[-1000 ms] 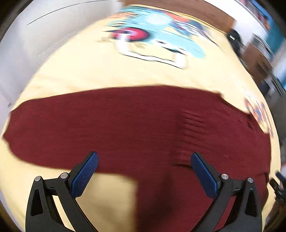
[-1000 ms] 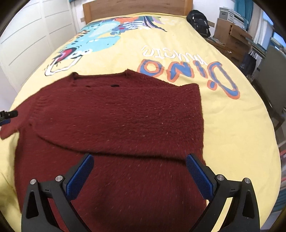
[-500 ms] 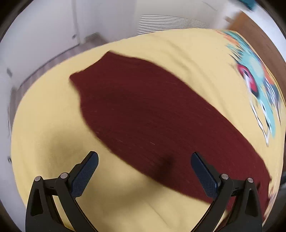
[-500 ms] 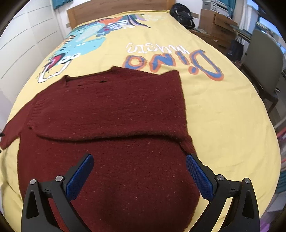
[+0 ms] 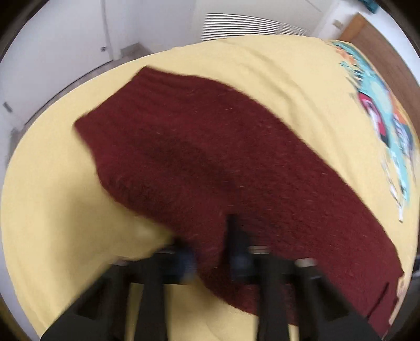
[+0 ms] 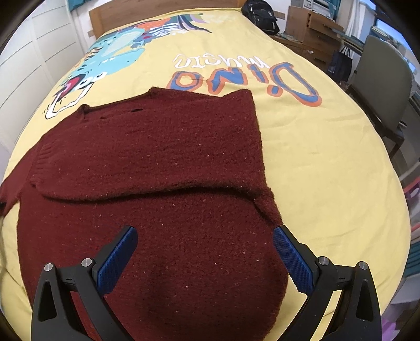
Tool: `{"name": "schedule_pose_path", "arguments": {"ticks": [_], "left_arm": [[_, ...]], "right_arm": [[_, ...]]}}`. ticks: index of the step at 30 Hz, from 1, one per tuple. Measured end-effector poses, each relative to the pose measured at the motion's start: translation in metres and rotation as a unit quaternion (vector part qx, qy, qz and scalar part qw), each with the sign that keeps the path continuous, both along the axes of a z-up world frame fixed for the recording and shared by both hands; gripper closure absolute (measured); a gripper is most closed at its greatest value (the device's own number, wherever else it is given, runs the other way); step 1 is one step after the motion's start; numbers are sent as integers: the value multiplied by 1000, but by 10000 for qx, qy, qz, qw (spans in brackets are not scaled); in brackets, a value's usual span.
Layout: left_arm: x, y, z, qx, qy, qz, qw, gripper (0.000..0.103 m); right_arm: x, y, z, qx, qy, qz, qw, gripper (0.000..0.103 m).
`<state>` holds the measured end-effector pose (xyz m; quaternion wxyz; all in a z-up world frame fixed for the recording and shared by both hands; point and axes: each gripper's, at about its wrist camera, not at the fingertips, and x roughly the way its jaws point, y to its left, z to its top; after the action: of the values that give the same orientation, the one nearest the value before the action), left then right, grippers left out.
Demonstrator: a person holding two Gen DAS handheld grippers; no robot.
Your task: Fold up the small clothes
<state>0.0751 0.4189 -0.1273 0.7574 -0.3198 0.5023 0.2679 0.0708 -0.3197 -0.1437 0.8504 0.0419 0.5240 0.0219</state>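
A dark red knitted sweater [image 6: 162,168] lies flat on the yellow bedspread [image 6: 328,162], its right sleeve folded across the chest. In the left wrist view its left sleeve [image 5: 210,157] stretches out to the upper left. My left gripper [image 5: 212,259] is blurred; its jaws stand close together on the sleeve's lower edge, with red knit between them. My right gripper [image 6: 204,257] is open and empty, hovering over the sweater's lower body.
The bedspread carries a dinosaur print [image 6: 113,60] and "Dino" lettering [image 6: 244,76]. A wooden headboard [image 6: 162,8], a black bag [image 6: 260,13], drawers [image 6: 315,34] and a grey chair [image 6: 380,86] stand beyond and to the right. White wall and floor [image 5: 78,52] lie past the left edge.
My left gripper swung left to the sleeve, dropped onto its edge and closed from wide open. My right gripper drew slightly closer over the sweater and stayed open.
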Motion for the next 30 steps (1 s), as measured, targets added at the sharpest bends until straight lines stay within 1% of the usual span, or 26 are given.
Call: {"name": "schedule_pose_path", "arguments": {"ticks": [2, 4, 9, 12, 13, 14, 19, 23, 25, 26, 29, 30], "left_arm": [[1, -1, 5, 64, 1, -127, 9999, 92], [2, -9, 15, 211, -36, -323, 9992, 93], [8, -44, 44, 544, -200, -834, 9948, 93], [6, -75, 65, 588, -415, -1254, 9895, 93], [17, -99, 66, 582, -485, -1388, 9874, 93], [17, -113, 66, 578, -539, -1486, 9857, 93], [41, -183, 91, 417, -862, -2189, 9710, 93], [57, -247, 108, 313, -1070, -2731, 9555, 94], [70, -277, 109, 230, -1102, -2983, 9478, 94], [80, -285, 107, 204, -1108, -3065, 9452, 94], [91, -331, 106, 61, -1129, -3412, 9332, 94], [93, -352, 107, -6, -1149, -3571, 9270, 94]], "right_arm": [[0, 0, -1, 8, 9, 9, 10000, 1], [0, 0, 0, 32, 4, -1, 10000, 1], [1, 0, 4, 69, -69, -8, 10000, 1], [4, 1, 7, 90, -134, 0, 9999, 1], [5, 1, 9, 88, -158, 11, 9998, 1], [6, 1, 10, 86, -174, 17, 9998, 1], [16, 1, 20, 90, -282, 75, 9995, 1], [26, -3, 30, 143, -356, 40, 9993, 1], [30, -5, 34, 187, -394, 17, 9990, 1], [32, -6, 37, 201, -415, 11, 9989, 1], [35, -8, 42, 190, -466, 10, 9987, 1], [36, -9, 44, 184, -480, 7, 9987, 1]]}}
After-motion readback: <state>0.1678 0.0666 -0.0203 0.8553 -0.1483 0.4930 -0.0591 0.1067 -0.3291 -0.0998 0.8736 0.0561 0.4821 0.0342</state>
